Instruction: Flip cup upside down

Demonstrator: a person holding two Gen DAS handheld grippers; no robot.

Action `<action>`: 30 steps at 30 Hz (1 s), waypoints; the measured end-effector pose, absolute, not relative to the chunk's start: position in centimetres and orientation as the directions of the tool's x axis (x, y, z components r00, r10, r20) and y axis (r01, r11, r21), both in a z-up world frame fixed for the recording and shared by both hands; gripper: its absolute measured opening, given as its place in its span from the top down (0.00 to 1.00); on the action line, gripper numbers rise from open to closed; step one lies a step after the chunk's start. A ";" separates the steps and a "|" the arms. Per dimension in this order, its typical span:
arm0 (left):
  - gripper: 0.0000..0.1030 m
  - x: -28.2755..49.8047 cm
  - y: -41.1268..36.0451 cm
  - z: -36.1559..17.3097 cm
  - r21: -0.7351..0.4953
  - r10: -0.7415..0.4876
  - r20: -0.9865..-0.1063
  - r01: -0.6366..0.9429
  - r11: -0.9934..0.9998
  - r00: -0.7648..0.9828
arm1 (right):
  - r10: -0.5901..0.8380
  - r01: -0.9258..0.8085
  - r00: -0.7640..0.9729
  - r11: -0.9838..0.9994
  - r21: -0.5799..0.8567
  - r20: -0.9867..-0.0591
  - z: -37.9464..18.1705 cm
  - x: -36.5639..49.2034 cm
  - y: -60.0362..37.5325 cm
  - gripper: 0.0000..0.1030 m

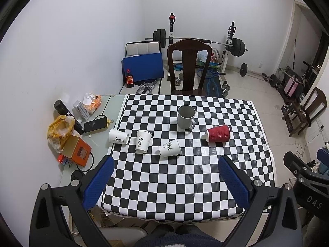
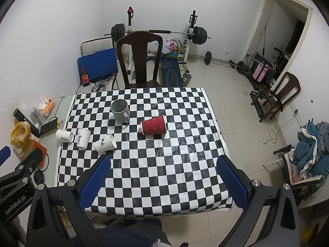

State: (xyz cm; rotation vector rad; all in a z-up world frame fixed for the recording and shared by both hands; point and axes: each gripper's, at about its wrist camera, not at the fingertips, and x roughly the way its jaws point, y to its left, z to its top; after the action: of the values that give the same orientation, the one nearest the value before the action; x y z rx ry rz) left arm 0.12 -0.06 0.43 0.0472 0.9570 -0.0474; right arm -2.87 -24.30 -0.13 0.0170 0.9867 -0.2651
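Note:
A grey mug (image 1: 186, 116) (image 2: 120, 110) stands upright on the checkered table (image 1: 185, 175) (image 2: 156, 164). A red ribbed paper cup (image 1: 218, 133) (image 2: 154, 125) lies on its side to its right. A white paper cup (image 1: 143, 141) (image 2: 82, 138) stands upright at the left. Two more white cups lie on their sides, one with a bamboo print (image 1: 170, 148) (image 2: 105, 143) and one at the cloth's left edge (image 1: 118, 136) (image 2: 64, 135). My left gripper (image 1: 165, 164) and right gripper (image 2: 163, 162) are both open and empty, above the table's near side.
A dark wooden chair (image 1: 189, 65) (image 2: 139, 59) stands at the table's far side. Clutter sits on the glass strip left of the cloth: an orange box (image 1: 77, 149), a yellow bag (image 1: 59, 128), a phone (image 1: 95, 123). Weights and a barbell rack (image 1: 226, 47) fill the back.

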 end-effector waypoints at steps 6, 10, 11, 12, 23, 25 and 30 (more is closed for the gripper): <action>0.00 0.1 0.0 0.5 0.020 -0.019 -0.818 0.061 0.998 0.575 | -0.212 0.230 0.523 0.968 -0.103 -0.825 -0.1 -2.9 -24.3 0.00; 0.00 0.0 0.0 0.4 0.017 -0.022 -0.816 0.061 0.998 0.578 | -0.213 0.230 0.524 0.968 -0.104 -0.825 0.1 -3.0 -24.4 0.00; 0.00 0.0 0.0 0.4 0.017 -0.022 -0.815 0.061 0.998 0.579 | -0.212 0.229 0.524 0.968 -0.104 -0.825 0.1 -3.0 -24.4 0.00; 0.00 0.0 0.0 0.4 0.019 -0.020 -0.815 0.061 0.998 0.579 | -0.211 0.229 0.524 0.968 -0.102 -0.825 0.2 -3.0 -24.4 0.00; 0.00 0.0 0.1 0.5 0.015 -0.023 -0.811 0.059 0.998 0.585 | -0.212 0.229 0.527 0.968 -0.102 -0.823 0.4 -3.1 -24.3 0.00; 0.00 0.1 0.1 1.1 0.014 -0.024 -0.811 0.060 0.998 0.584 | -0.211 0.229 0.527 0.968 -0.102 -0.823 0.5 -3.1 -24.3 0.00; 0.00 0.1 0.1 1.2 0.013 -0.024 -0.812 0.059 0.998 0.583 | -0.213 0.229 0.528 0.968 -0.103 -0.822 0.6 -3.1 -24.3 0.00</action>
State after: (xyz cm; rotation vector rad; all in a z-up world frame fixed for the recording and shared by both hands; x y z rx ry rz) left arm 0.12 0.08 1.17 0.0401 0.9466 -0.0485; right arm -3.12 -24.28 0.57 0.0183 0.9790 -0.2641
